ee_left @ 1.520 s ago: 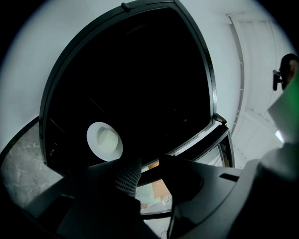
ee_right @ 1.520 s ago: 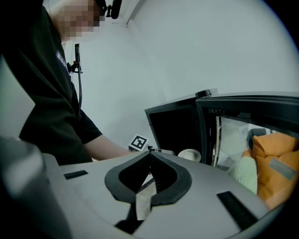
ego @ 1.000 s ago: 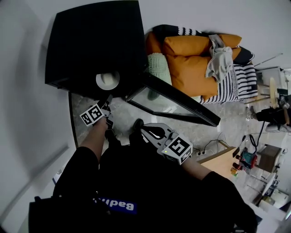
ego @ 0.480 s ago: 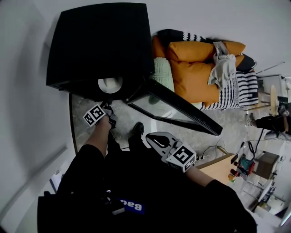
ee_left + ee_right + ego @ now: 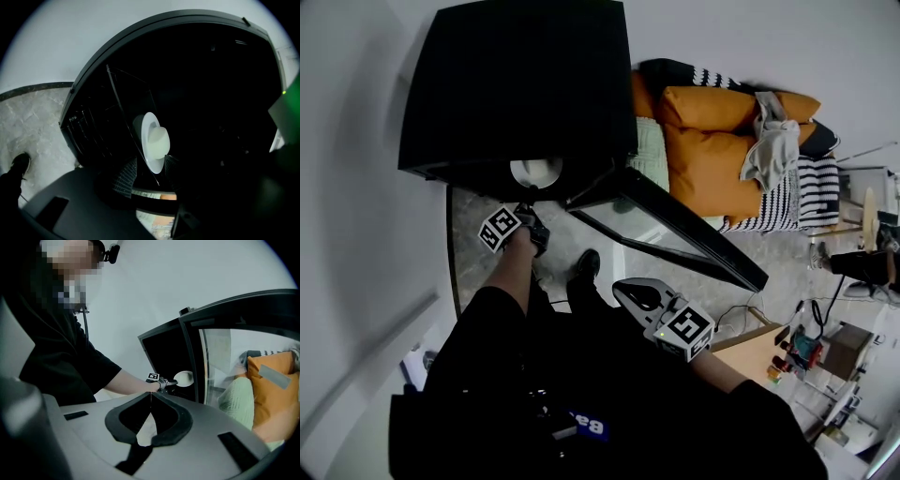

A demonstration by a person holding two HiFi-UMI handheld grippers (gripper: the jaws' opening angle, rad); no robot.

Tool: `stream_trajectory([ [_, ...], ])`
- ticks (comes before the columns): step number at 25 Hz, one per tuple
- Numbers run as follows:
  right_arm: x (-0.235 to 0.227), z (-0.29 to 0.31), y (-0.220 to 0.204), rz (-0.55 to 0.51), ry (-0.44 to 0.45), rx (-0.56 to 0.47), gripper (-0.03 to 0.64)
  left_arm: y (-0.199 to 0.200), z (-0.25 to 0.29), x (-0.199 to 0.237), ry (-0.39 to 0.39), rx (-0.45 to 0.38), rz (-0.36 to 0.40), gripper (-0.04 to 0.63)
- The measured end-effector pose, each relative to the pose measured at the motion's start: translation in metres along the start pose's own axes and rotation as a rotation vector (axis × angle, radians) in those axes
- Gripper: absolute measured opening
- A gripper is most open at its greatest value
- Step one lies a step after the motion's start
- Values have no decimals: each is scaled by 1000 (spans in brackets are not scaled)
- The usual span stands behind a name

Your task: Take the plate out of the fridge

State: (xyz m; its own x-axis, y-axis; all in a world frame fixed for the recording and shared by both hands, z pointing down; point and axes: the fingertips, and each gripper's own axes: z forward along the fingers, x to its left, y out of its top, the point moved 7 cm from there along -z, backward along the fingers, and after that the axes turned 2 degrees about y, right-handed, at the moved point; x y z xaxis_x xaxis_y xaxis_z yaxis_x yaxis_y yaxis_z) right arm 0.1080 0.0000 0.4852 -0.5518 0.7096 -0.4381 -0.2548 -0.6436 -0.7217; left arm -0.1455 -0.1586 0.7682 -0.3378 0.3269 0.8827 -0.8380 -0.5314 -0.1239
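A white plate (image 5: 534, 172) with a raised middle lies inside the open black fridge (image 5: 516, 84), near its front. In the left gripper view the plate (image 5: 152, 140) shows edge-on, just ahead of the jaws. My left gripper (image 5: 149, 169) is open and has just been opening wider; the plate's lower rim sits between its ribbed pads (image 5: 125, 176), which do not press on it. In the head view the left gripper (image 5: 528, 208) reaches into the fridge mouth. My right gripper (image 5: 151, 393) is shut on nothing and hangs back by my body (image 5: 630, 286).
The fridge's glass door (image 5: 675, 230) stands swung open to the right. Behind it is a sofa with orange cushions (image 5: 712, 141) and a green cushion (image 5: 649, 155). Marble floor (image 5: 478, 272) and my shoe (image 5: 586, 265) lie below. A cluttered desk (image 5: 759, 342) is at lower right.
The left gripper has rolled and sunk a little at the fridge mouth, staying by the plate. The right gripper has drifted slightly down and right in the head view.
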Motion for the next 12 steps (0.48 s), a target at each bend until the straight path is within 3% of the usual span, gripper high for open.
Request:
stream_trajectory([
  [12, -8, 2, -5, 45, 24, 45, 8, 0, 19, 7, 35, -47, -85, 158],
])
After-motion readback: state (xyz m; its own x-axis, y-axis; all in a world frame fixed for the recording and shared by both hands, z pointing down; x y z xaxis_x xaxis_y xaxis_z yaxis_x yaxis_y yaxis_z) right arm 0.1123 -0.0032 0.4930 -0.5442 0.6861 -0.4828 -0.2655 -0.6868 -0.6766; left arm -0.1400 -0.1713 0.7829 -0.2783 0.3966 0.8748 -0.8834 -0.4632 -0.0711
